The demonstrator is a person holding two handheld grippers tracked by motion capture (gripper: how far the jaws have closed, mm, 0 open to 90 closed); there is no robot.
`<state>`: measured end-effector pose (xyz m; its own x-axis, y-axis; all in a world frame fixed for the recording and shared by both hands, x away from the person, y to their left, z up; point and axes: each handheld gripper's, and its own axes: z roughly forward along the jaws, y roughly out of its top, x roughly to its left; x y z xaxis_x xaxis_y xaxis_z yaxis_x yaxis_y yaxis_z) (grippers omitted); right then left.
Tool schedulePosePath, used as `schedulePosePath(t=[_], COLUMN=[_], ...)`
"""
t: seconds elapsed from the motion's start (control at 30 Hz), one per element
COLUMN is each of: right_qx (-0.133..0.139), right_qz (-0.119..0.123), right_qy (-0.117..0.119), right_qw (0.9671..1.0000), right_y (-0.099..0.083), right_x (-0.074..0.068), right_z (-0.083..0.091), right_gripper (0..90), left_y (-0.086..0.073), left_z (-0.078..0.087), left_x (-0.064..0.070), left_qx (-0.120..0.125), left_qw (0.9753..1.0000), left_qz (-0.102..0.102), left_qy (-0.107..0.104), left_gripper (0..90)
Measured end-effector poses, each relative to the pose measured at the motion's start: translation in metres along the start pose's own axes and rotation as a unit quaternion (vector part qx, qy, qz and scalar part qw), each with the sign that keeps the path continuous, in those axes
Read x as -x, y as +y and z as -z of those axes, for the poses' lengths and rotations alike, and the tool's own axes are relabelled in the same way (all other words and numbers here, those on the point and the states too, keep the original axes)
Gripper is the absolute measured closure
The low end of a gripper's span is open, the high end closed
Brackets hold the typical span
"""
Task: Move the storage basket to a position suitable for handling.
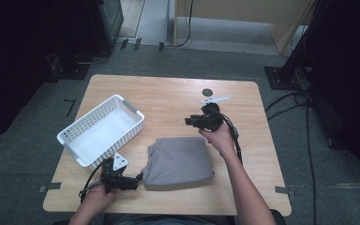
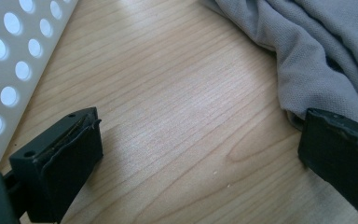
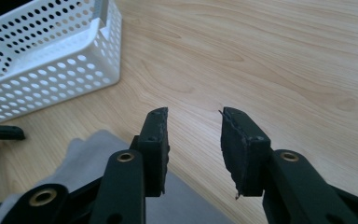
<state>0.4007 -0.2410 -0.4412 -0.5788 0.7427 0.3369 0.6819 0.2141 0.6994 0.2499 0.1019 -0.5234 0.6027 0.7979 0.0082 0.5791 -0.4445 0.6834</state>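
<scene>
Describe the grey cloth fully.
The cloth is plain grey, soft-looking fabric, folded into a rough rectangle with rumpled layered edges at its left side. It lies flat on the wooden table, right of the white basket and apart from it. The open left gripper sits at its near-left corner, one jaw against the fabric edge. The right gripper is above its far-right corner.

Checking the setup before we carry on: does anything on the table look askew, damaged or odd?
Little stands out. The white basket sits at an angle to the table edges, and the grey cloth is loosely folded, rumpled at its left edge. The right hand-held gripper has frayed pad edges.
</scene>
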Motion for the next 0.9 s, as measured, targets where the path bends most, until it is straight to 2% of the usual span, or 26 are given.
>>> schedulePosePath(t=[0.1, 0.13, 0.17, 0.3, 0.4, 0.53, 0.63, 0.73, 0.9], right_qx=[-0.016, -0.016, -0.026, -0.031, -0.032, -0.026, -0.024, -0.028, -0.033], right_qz=[-0.011, -0.011, -0.024, -0.025, -0.031, -0.02, -0.015, 0.006, 0.008], right_qy=[0.021, 0.021, 0.032, 0.042, 0.059, 0.077, 0.077, 0.07, 0.079], right_qw=[0.9996, 0.9996, 0.9989, 0.9983, 0.9973, 0.9965, 0.9966, 0.9971, 0.9963], right_y=[0.011, 0.011, 0.016, 0.023, 0.029, 0.042, 0.048, 0.057, 0.068], right_x=[-0.003, -0.003, -0.004, -0.007, -0.01, -0.018, -0.02, -0.025, -0.032], right_z=[-0.01, -0.01, -0.015, -0.023, -0.032, -0.044, -0.049, -0.061, -0.079], right_gripper=[67.9, 67.9, 68.5, 69.5, 69.3, 71.2, 70.7, 70.2, 69.5], left_y=[0.0, 0.0, 0.0, 0.0, 0.0, 0.0, 0.0, 0.0, 0.0], left_z=[0.0, 0.0, 0.0, 0.0, 0.0, 0.0, 0.0, 0.0, 0.0], left_x=[0.0, 0.0, 0.0, 0.0, 0.0, 0.0, 0.0, 0.0, 0.0], left_qx=[0.0, 0.0, 0.0, 0.0, 0.0, 0.0, 0.0, 0.0, 0.0], left_qw=[1.0, 1.0, 1.0, 1.0, 1.0, 1.0, 1.0, 1.0, 1.0], left_qz=[0.0, 0.0, 0.001, 0.0, 0.0, 0.0, -0.001, 0.0, -0.001], left_qy=[0.0, 0.0, 0.0, 0.0, 0.0, 0.0, 0.001, 0.0, 0.0], left_gripper=[0.0, 0.0, 0.0, 0.0, 0.0, 0.0, 0.0, 0.0, 0.0])
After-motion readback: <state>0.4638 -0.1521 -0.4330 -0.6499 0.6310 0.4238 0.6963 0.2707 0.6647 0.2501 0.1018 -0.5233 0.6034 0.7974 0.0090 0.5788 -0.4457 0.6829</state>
